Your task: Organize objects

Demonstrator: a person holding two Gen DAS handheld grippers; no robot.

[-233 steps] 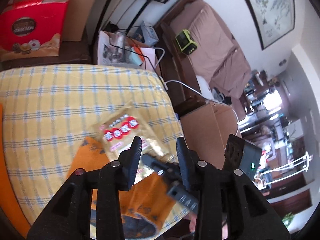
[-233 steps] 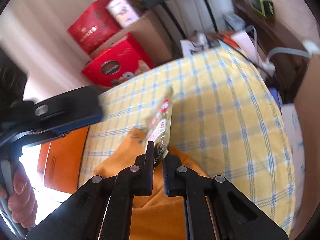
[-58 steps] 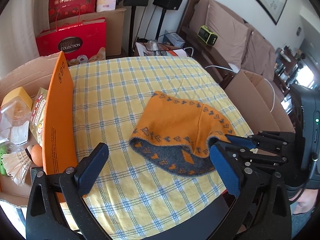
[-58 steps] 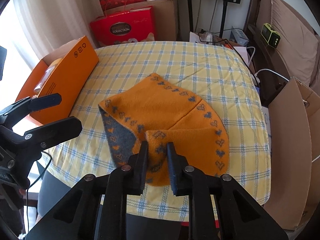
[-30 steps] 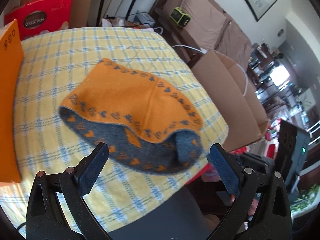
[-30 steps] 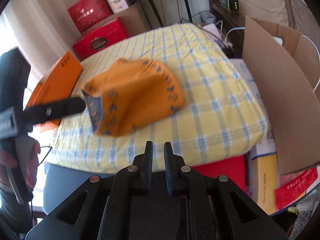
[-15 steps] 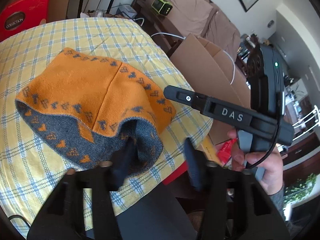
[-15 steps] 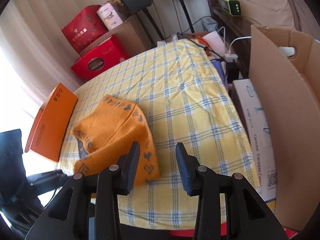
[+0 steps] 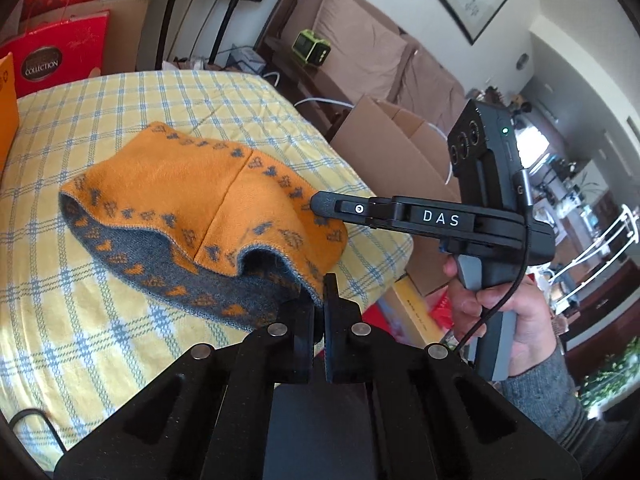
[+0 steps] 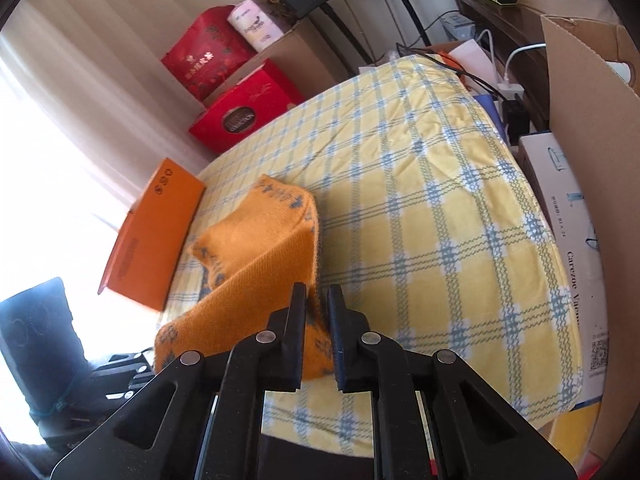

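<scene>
An orange knit hat (image 9: 180, 192) with grey heart patterns and a grey lining lies on the yellow checked tablecloth (image 9: 100, 120). My left gripper (image 9: 318, 292) is shut on the hat's near brim edge. My right gripper (image 10: 318, 300) is shut on the hat's right edge, and in the left wrist view its tip (image 9: 324, 204) touches that edge. In the right wrist view the hat (image 10: 256, 264) is lifted and tented off the cloth.
An open orange box (image 10: 154, 240) stands at the table's left edge. Red gift boxes (image 10: 244, 112) and a cardboard carton sit behind the table. A large brown cardboard box (image 10: 592, 128) stands right of it, with a white box (image 10: 568, 216) at its foot.
Both grippers have closed: the left on the hat's near brim, the right on its right edge. The hat's near side has risen off the cloth.
</scene>
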